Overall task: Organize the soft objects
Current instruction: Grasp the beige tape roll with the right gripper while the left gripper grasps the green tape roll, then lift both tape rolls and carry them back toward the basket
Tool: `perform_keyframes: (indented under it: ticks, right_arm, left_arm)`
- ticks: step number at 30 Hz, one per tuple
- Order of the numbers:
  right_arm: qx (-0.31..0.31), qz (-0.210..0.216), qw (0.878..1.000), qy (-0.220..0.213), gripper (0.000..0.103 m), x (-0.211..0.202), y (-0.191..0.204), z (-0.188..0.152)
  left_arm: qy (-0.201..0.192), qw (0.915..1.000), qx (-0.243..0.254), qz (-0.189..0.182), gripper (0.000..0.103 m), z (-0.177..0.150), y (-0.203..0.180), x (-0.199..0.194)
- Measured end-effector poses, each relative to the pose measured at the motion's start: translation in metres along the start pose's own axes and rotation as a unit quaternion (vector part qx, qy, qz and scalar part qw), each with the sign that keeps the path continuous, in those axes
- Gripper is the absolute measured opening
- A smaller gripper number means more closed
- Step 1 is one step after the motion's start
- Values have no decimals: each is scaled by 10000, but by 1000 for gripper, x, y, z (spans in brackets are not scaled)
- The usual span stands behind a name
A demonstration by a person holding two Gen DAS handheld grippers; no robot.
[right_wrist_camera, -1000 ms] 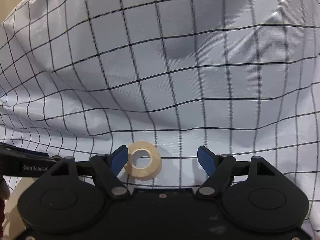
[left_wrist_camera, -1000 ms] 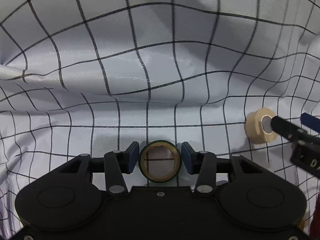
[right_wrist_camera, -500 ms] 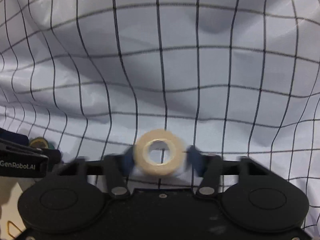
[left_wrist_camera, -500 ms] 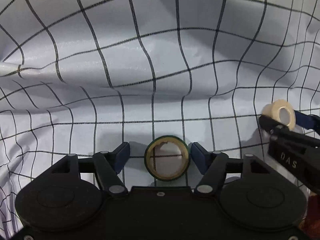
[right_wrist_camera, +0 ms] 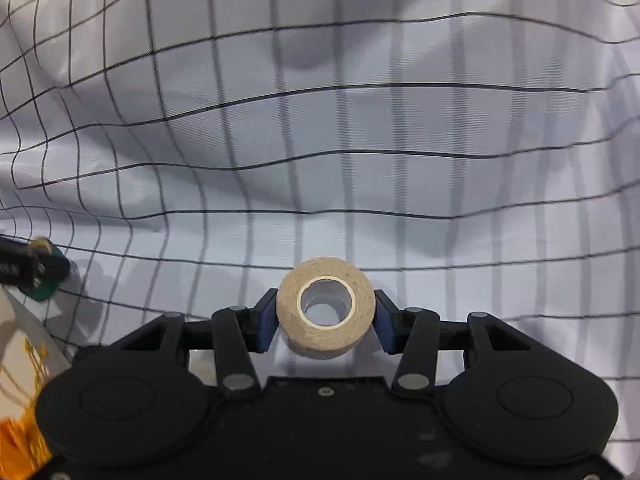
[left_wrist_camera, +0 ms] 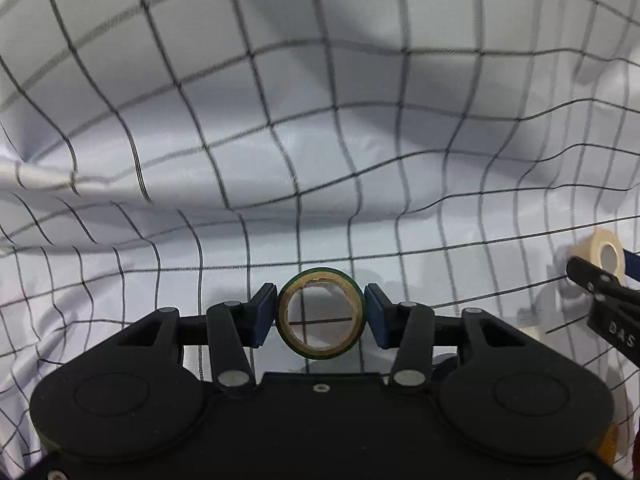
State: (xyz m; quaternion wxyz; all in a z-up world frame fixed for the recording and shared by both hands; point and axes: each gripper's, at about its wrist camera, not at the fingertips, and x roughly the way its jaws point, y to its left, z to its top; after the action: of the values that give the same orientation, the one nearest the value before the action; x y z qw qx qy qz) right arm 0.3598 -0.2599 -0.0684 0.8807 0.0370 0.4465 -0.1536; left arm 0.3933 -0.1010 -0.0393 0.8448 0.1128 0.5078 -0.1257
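Note:
A green tape roll [left_wrist_camera: 322, 353] with a tan core stands on edge between the blue pads of my left gripper [left_wrist_camera: 320, 314]; its jaws are closing and both pads touch the roll's sides. My right gripper [right_wrist_camera: 325, 316] is shut on a thick beige tape roll [right_wrist_camera: 326, 276], held with its hole facing the camera. The left wrist view shows that beige roll [left_wrist_camera: 596, 254] at the right edge, in the right gripper's fingers [left_wrist_camera: 600, 282]. The right wrist view shows the green roll [right_wrist_camera: 44, 292] at the far left.
A white cloth with a black grid [left_wrist_camera: 320, 120] lies rumpled under both grippers [right_wrist_camera: 360, 128]. A white and orange object [right_wrist_camera: 24, 360] pokes in at the lower left of the right wrist view. A small pale item [left_wrist_camera: 532, 330] lies near the right gripper.
My right gripper closed around the beige roll, which had lain off-centre by its left finger. My left gripper's jaws parted from the green roll, then closed back onto it.

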Motion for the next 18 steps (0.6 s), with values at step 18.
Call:
perform_keyframes:
  ticks: [18]
  right_arm:
    - [147,-180,9987,-455,47,-135,-82,-85]
  left_arm:
    - [-498,9911,958,-782,47,-33,-129,-89]
